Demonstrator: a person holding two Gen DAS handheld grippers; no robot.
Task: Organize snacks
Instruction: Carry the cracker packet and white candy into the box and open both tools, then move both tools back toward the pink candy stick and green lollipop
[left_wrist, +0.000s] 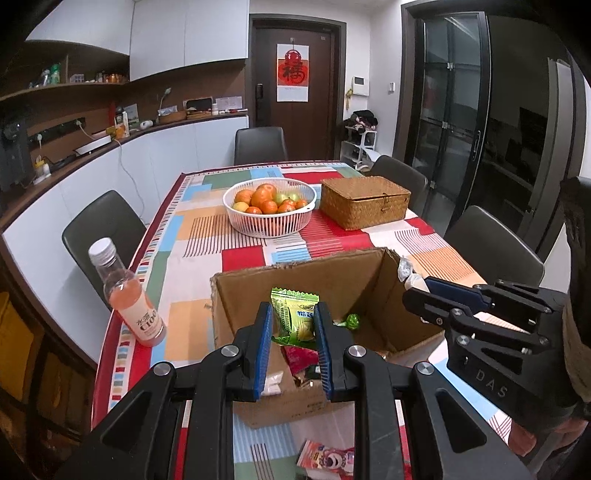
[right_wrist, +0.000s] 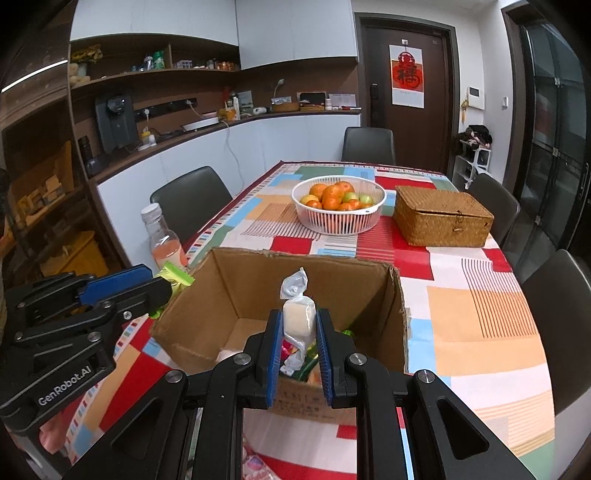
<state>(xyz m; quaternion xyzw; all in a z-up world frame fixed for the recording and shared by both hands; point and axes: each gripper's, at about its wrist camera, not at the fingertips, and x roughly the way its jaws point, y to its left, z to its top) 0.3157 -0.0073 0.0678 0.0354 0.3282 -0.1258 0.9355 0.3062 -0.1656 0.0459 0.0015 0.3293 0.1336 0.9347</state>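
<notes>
My left gripper (left_wrist: 293, 321) is shut on a green snack packet (left_wrist: 295, 317) and holds it over the open cardboard box (left_wrist: 229, 295). My right gripper (right_wrist: 298, 325) is shut on a white wrapped candy (right_wrist: 298, 314) over the same box (right_wrist: 400, 306). Each gripper shows in the other's view: the right gripper (left_wrist: 421, 286) at the box's right side, the left gripper (right_wrist: 164, 286) at its left with the green packet (right_wrist: 175, 275). Several wrapped snacks lie in the box, among them a green candy (left_wrist: 352, 321). A pink snack packet (left_wrist: 325, 456) lies on the table in front of the box.
A pink drink bottle (left_wrist: 127, 295) stands left of the box near the table edge. A white basket of oranges (left_wrist: 269, 210) and a lidded wicker box (left_wrist: 364, 201) stand farther back on the patterned tablecloth (left_wrist: 436, 258). Dark chairs surround the table.
</notes>
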